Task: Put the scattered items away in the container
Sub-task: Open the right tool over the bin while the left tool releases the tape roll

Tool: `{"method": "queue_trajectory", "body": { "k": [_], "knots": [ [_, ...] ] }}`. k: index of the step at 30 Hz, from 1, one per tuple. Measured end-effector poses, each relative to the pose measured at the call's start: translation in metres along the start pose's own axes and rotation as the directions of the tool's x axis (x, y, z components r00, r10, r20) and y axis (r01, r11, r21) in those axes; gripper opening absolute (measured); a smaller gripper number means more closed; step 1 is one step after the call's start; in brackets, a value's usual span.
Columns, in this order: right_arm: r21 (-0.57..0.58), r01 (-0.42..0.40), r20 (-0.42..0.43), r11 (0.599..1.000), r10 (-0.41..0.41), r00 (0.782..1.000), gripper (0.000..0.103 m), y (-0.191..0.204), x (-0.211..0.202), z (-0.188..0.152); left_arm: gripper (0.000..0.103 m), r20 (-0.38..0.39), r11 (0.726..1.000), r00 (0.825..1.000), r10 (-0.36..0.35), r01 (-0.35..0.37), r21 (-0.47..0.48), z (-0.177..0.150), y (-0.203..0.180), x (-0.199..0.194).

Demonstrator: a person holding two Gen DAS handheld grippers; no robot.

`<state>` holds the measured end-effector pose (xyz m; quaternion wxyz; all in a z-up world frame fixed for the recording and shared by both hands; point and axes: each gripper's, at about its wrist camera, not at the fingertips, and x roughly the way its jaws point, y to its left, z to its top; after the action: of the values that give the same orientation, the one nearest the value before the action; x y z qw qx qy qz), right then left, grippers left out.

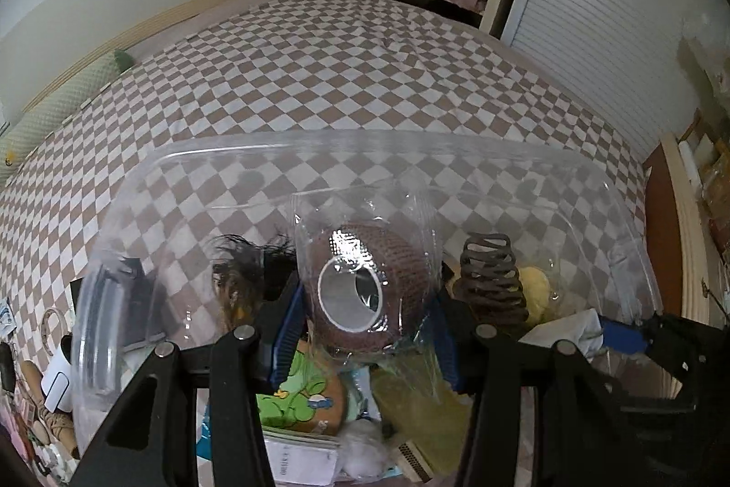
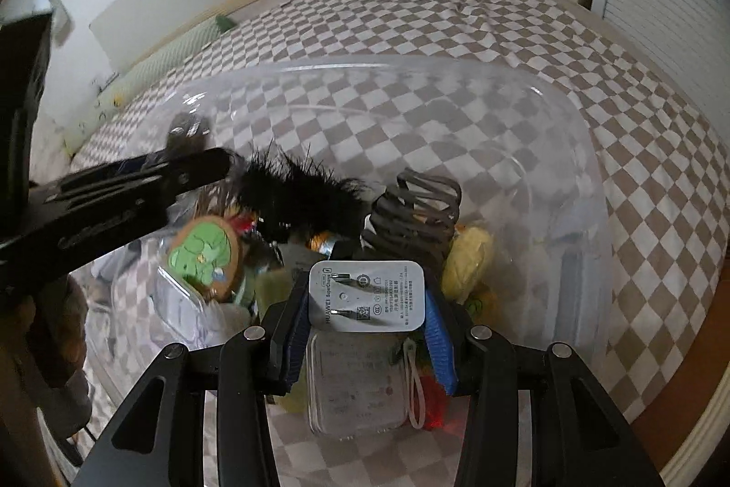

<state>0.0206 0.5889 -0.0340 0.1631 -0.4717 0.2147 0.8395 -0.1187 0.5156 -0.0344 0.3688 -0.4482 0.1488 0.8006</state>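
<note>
A clear plastic container (image 1: 607, 204) stands on the checkered bed; it also shows in the right wrist view (image 2: 570, 149). My left gripper (image 1: 365, 322) is shut on a brown bandage roll (image 1: 365, 281) sealed in clear wrap, held over the container. My right gripper (image 2: 367, 318) is shut on a white charger plug (image 2: 367, 295), also over the container. Inside lie a black feathery piece (image 2: 292, 195), a dark coiled hair tie (image 2: 415, 213), a green frog badge (image 2: 205, 249), a yellow item (image 2: 470, 259) and a clear case (image 2: 356, 391).
The checkered bed (image 1: 319, 67) stretches beyond the container. Scattered items (image 1: 50, 377) lie at the left by the container. A green pillow (image 1: 59, 99) lies along the wall. A wooden bed edge (image 1: 684, 259) and floor are at the right. The other gripper (image 2: 114, 195) reaches in from the left.
</note>
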Motion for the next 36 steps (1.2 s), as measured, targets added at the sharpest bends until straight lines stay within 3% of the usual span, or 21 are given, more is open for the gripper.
{"method": "queue_trajectory", "body": {
  "k": [12,13,16,23,24,27,30,33,36],
  "knots": [
    [-0.037,-0.012,-0.019,0.999,0.011,1.0,0.048,-0.006,-0.003,-0.002,0.05,-0.035,1.0,0.999,0.005,-0.004,0.019,0.004,-0.018,0.017],
    [-0.046,-0.01,-0.004,0.999,0.01,1.0,0.049,-0.004,-0.006,-0.002,0.05,-0.037,1.0,0.999,0.005,-0.005,0.02,0.005,-0.019,0.019],
    [-0.064,-0.034,0.035,0.997,0.036,0.999,0.076,0.0,-0.018,-0.003,0.05,-0.045,1.0,0.999,0.005,-0.004,0.028,0.006,-0.023,0.022],
    [-0.079,-0.057,0.039,0.995,0.06,0.997,0.077,0.003,-0.027,-0.005,0.051,-0.079,0.999,0.997,0.004,-0.001,0.037,0.007,-0.027,0.029],
    [-0.082,-0.057,0.037,0.995,0.061,0.997,0.077,0.004,-0.025,-0.005,0.052,-0.09,0.999,0.996,0.001,0.003,0.038,0.007,-0.027,0.031],
    [-0.083,-0.054,0.03,0.995,0.057,0.998,0.077,0.005,-0.021,-0.005,0.068,-0.099,0.999,0.995,0.012,-0.008,0.037,0.006,-0.027,0.033],
    [-0.08,-0.051,0.025,0.995,0.053,0.998,0.077,0.005,-0.019,-0.004,0.071,-0.089,0.999,0.996,0.017,-0.014,0.035,0.007,-0.027,0.031],
    [-0.077,-0.048,0.022,0.996,0.05,0.998,0.077,0.005,-0.017,-0.003,0.082,-0.083,0.999,0.996,0.025,-0.022,0.04,0.006,-0.027,0.029],
    [-0.077,-0.047,0.019,0.996,0.049,0.999,0.077,0.007,-0.017,-0.003,0.083,-0.075,0.999,0.997,0.027,-0.023,0.044,0.004,-0.027,0.026]
  ]
}}
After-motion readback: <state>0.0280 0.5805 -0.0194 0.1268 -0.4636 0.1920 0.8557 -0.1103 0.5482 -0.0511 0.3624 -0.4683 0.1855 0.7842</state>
